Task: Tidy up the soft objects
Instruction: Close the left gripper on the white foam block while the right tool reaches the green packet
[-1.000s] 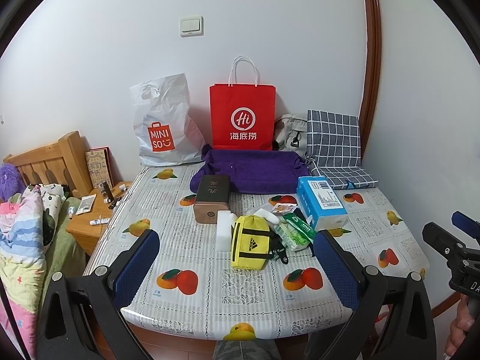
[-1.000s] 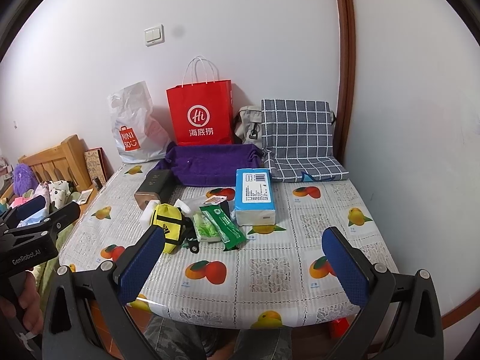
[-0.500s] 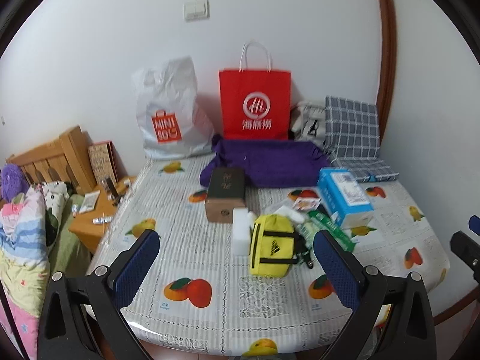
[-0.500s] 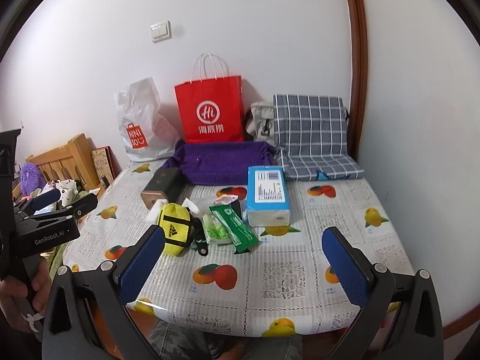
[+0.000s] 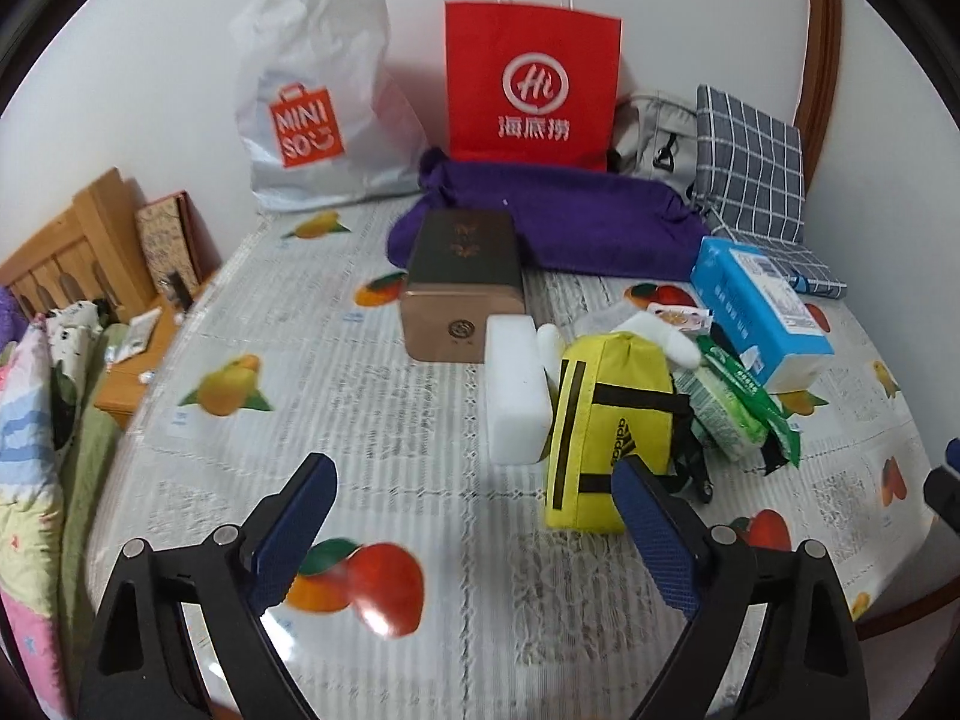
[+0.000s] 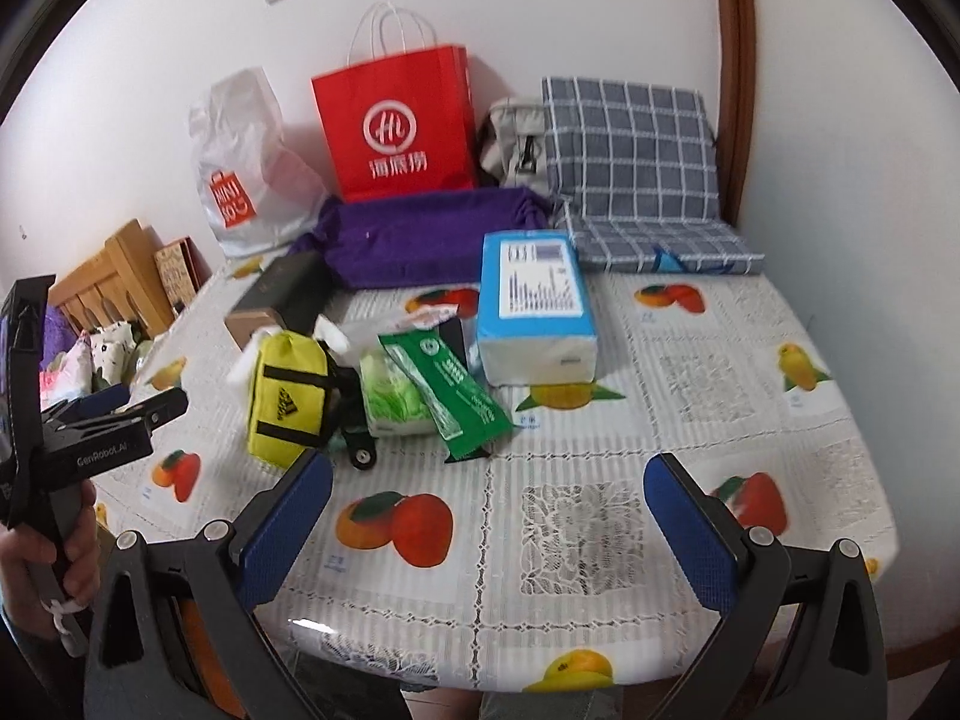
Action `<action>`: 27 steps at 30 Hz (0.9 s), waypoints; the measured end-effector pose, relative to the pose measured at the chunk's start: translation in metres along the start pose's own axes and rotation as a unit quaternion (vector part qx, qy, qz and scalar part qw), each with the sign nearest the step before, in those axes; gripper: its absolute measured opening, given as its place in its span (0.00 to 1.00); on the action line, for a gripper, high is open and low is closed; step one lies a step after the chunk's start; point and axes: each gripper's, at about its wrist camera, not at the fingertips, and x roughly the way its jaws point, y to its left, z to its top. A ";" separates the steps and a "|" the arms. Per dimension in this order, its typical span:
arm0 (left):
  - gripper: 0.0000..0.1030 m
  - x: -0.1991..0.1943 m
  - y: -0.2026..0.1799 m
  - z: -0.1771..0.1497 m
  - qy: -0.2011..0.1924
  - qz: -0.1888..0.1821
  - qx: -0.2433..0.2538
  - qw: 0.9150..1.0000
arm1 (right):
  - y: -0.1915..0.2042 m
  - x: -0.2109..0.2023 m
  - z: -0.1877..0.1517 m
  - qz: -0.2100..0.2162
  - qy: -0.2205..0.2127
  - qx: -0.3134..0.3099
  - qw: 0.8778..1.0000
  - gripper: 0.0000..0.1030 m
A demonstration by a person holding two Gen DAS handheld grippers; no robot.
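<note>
Fruit-print table (image 5: 420,648) is seen closer than a second ago; both claws have been lowered toward it | left claw (image 5: 474,516): jaws closing, nothing between them; yellow pouch (image 5: 606,426) just ahead, beside its right pad | right claw (image 6: 489,516): wide apart, empty; tissue pack (image 6: 534,306) ahead | sorting judged not yet begun

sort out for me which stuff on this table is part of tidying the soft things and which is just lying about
Likely part of the job (soft):
- yellow pouch
- white sponge block
- green wipes pack
- blue tissue pack
- purple cloth

Likely just lying about:
- brown box
- red paper bag
- white plastic bag
- checked cushion
- grey bag
</note>
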 end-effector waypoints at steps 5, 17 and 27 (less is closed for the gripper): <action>0.87 0.025 0.001 0.012 0.003 -0.017 -0.015 1.000 | -0.006 0.032 -0.001 0.003 0.023 0.008 1.000 0.98; 0.58 0.068 0.008 0.032 0.026 -0.050 -0.016 0.998 | -0.012 0.066 -0.001 -0.015 0.042 0.005 0.999 0.98; 0.57 0.076 0.008 0.035 0.040 -0.093 -0.022 0.995 | -0.003 0.084 -0.001 -0.009 0.056 -0.005 0.998 0.98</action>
